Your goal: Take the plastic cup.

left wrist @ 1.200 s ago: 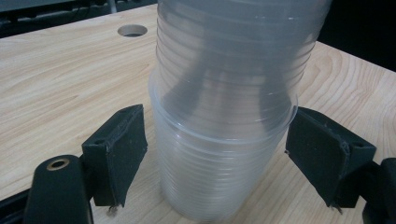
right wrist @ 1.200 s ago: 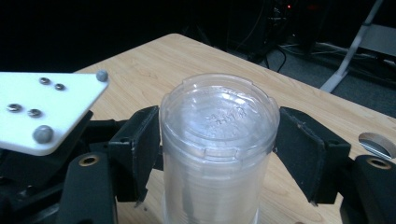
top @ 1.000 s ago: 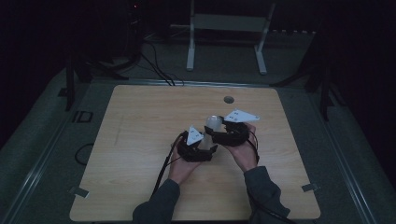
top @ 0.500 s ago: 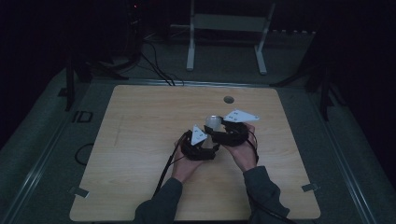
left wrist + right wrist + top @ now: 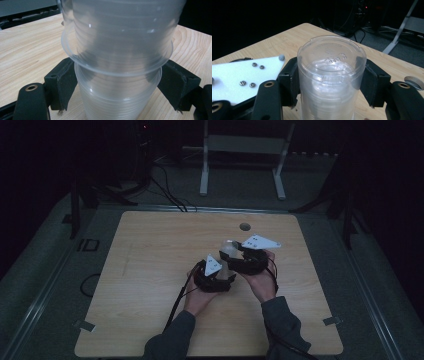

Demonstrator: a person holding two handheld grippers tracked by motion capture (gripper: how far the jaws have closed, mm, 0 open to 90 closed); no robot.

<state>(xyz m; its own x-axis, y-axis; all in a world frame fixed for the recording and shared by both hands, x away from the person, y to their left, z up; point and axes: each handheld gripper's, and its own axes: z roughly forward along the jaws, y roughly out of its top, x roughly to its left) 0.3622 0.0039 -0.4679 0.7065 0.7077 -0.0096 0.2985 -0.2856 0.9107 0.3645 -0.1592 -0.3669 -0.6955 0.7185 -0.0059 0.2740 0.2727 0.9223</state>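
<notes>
Two grippers meet near the middle of the counter (image 5: pixel 150 270) in the high view: the left gripper (image 5: pixel 220 272) lower and nearer the person, the right gripper (image 5: pixel 239 254) just beyond it, each carried in a hand with a dark sleeve coming up from the bottom edge. Between them stands a pale stack of clear plastic cups (image 5: pixel 227 254), upside down as far as the dim light lets me judge, and a small round hole (image 5: pixel 244 226) lies farther back on the wood. In the left gripper view, the stack of clear plastic cups (image 5: pixel 117 75) rises between the two black jaws, which stand wide on either side of the lower cups, their pads right at the cup walls; one cup's rim flares out above them. In the right gripper view, the stack's upper end (image 5: pixel 331 65) shows a flat moulded cup bottom facing up, and the right gripper's jaws press on both sides of it. The left gripper's white three-cornered plate (image 5: pixel 239 75) sits at the left, touching nothing but close by.
</notes>
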